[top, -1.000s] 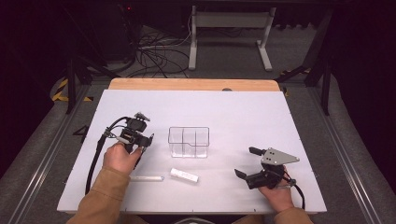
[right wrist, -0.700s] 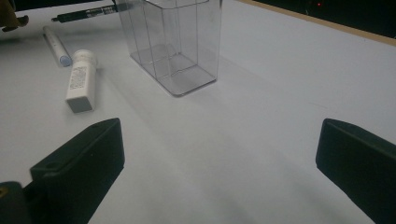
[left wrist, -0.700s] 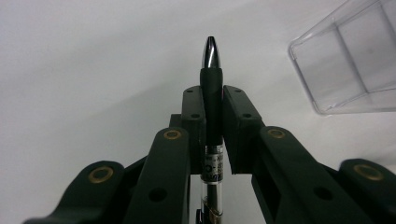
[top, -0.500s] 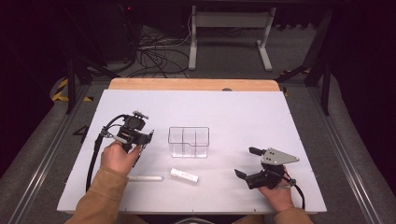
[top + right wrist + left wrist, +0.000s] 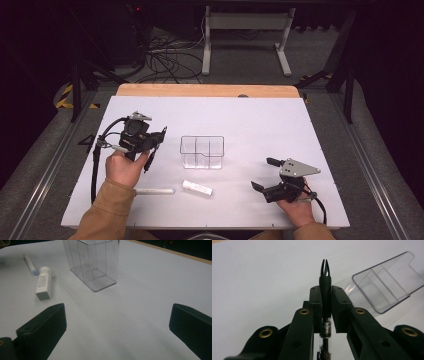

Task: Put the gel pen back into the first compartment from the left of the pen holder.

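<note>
From the high view we see a white table (image 5: 250,120) with a wooden strip along its far edge, standing in a dark room with cables and a metal frame on the grey floor behind. A clear divided organizer (image 5: 202,152) stands upright near the middle. In front of it lie a small white tube (image 5: 197,187) and, further left, a white marker (image 5: 155,191), apart from each other. The left hand (image 5: 125,167) holds the left gripper (image 5: 156,145) raised beside the organizer's left; the right hand (image 5: 295,210) rests the right gripper (image 5: 265,174) low near the front right.

In the left gripper view we find the jaws clamped on a black pen (image 5: 325,287), its metal tip pointing away above them, the organizer (image 5: 384,287) off to the right and looking tilted, perhaps only because the camera is turned.

In the right gripper view the jaws stand wide apart with nothing between them; beyond sit the organizer (image 5: 92,263), tube (image 5: 43,283) and marker (image 5: 30,263).
</note>
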Demonstrator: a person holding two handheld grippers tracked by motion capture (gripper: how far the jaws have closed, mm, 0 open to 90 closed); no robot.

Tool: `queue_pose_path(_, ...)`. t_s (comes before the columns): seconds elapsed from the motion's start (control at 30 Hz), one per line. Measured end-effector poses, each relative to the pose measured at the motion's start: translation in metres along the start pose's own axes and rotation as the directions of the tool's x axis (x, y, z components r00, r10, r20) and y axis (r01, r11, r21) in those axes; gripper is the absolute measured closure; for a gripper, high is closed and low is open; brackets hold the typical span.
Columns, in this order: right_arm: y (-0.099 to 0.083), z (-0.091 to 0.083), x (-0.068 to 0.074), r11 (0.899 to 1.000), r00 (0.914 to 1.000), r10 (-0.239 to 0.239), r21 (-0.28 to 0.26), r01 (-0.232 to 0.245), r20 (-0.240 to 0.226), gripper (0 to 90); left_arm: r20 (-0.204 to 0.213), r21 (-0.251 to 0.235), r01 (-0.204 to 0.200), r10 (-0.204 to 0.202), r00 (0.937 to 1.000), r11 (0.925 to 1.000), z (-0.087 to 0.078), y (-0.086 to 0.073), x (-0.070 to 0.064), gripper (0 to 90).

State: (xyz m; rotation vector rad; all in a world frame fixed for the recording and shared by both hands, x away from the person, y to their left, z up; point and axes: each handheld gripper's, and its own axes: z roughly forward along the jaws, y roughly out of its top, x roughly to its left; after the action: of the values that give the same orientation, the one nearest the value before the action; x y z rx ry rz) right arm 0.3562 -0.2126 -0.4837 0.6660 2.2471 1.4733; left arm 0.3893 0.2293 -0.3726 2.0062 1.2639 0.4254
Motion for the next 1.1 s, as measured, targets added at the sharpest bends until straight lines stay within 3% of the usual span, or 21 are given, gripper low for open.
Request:
queue_pose_path(0.03,0.0,0.0,0.0,1.0,1.0,0.0,0.001,0.0,-0.001,1.5,0.0,0.0,0.0,0.0,1.0,1.0,0.0,0.0,0.0,80.0)
queue_pose_path(0.2,0.0,0.0,0.0,1.0,1.0,-0.001,0.0,0.001,-0.001,1.5,0.042,-0.095,0.001,0.003,0.9991,0.9955,-0.007,0.0,-0.002,80.0)
queue_pose_path(0.23,0.0,0.0,0.0,1.0,1.0,-0.002,-0.001,0.002,-0.001,1.5,0.042,-0.135,-0.024,0.03,0.9987,0.9906,-0.009,0.0,-0.001,80.0)
queue_pose_path(0.27,0.0,0.0,0.0,1.0,1.0,-0.002,-0.001,0.002,-0.001,1.5,0.042,-0.135,-0.024,0.03,0.9987,0.9906,-0.009,0.0,-0.001,80.0)
queue_pose_path(0.33,0.0,0.0,0.0,1.0,1.0,-0.002,-0.001,0.002,-0.001,1.5,0.086,-0.169,-0.003,0.017,0.9961,0.9855,-0.01,0.0,0.0,80.0)
queue_pose_path(0.37,0.0,0.0,0.0,1.0,1.0,-0.002,-0.001,0.002,-0.001,1.5,0.086,-0.169,-0.003,0.017,0.9961,0.9855,-0.01,0.0,0.0,80.0)
queue_pose_path(0.43,0.0,0.0,0.001,1.0,1.0,0.001,0.0,-0.001,-0.002,1.5,0.105,-0.221,0.003,0.021,0.9943,0.9752,-0.013,-0.001,0.001,79.9)
queue_pose_path(0.47,0.0,0.0,0.001,1.0,1.0,0.001,0.0,-0.001,-0.002,1.5,0.105,-0.221,0.003,0.021,0.9943,0.9752,-0.013,-0.001,0.001,80.0)
queue_pose_path(0.5,0.0,0.0,0.001,1.0,1.0,0.0,0.0,0.0,-0.002,1.5,0.12,-0.261,0.0,0.032,0.9922,0.9652,-0.016,-0.001,0.001,79.9)
queue_pose_path(0.53,0.0,0.0,0.001,1.0,1.0,0.0,0.0,0.0,-0.001,1.5,0.12,-0.261,0.0,0.032,0.9922,0.9652,-0.016,-0.001,0.001,79.9)
queue_pose_path(0.63,0.0,0.0,0.001,1.0,1.0,0.0,-0.002,0.0,-0.003,1.5,0.175,-0.316,0.017,0.041,0.9837,0.9486,-0.019,-0.002,0.001,79.9)
queue_pose_path(0.67,0.0,0.0,0.001,1.0,1.0,-0.001,-0.002,0.001,-0.003,1.5,0.175,-0.316,0.017,0.041,0.9837,0.9486,-0.019,-0.002,0.001,79.9)
queue_pose_path(0.7,0.0,0.0,0.001,1.0,1.0,-0.001,-0.001,0.001,-0.002,1.5,0.193,-0.354,0.016,0.056,0.9797,0.9352,-0.021,-0.002,0.001,79.9)
queue_pose_path(0.77,0.0,0.0,0.001,1.0,1.0,0.003,-0.001,-0.003,-0.004,1.5,0.214,-0.382,0.017,0.071,0.9742,0.9239,-0.022,-0.003,0.0,79.9)
queue_pose_path(0.8,0.0,0.0,0.001,1.0,1.0,0.002,-0.001,-0.002,-0.004,1.5,0.214,-0.382,0.017,0.071,0.9742,0.9239,-0.022,-0.003,0.0,79.9)
queue_pose_path(0.83,0.0,0.0,0.001,1.0,1.0,0.002,-0.001,-0.002,-0.004,1.5,0.226,-0.413,0.009,0.093,0.9697,0.9107,-0.022,-0.004,0.0,79.9)
queue_pose_path(0.87,0.0,0.0,0.001,1.0,1.0,0.002,-0.001,-0.002,-0.004,1.5,0.226,-0.413,0.009,0.093,0.9697,0.9107,-0.022,-0.004,0.0,79.8)
queue_pose_path(0.9,0.0,0.0,0.001,1.0,1.0,0.0,-0.002,0.0,-0.005,1.5,0.225,-0.436,-0.009,0.118,0.9671,0.9001,-0.02,-0.004,-0.001,79.8)
queue_pose_path(0.93,0.0,0.0,0.001,1.0,1.0,0.0,-0.002,0.0,-0.005,1.5,0.225,-0.436,-0.009,0.118,0.9671,0.9001,-0.02,-0.004,-0.001,79.7)
queue_pose_path(0.97,0.0,0.0,0.001,1.0,1.0,0.0,-0.001,0.0,-0.004,1.6,0.258,-0.449,0.005,0.124,0.9582,0.8935,-0.018,-0.004,-0.001,79.8)
queue_pose_path(1.1,0.0,0.0,0.001,1.0,1.0,0.0,-0.003,0.0,-0.005,1.5,0.296,-0.482,0.027,0.134,0.9459,0.8758,-0.016,-0.003,-0.002,79.8)
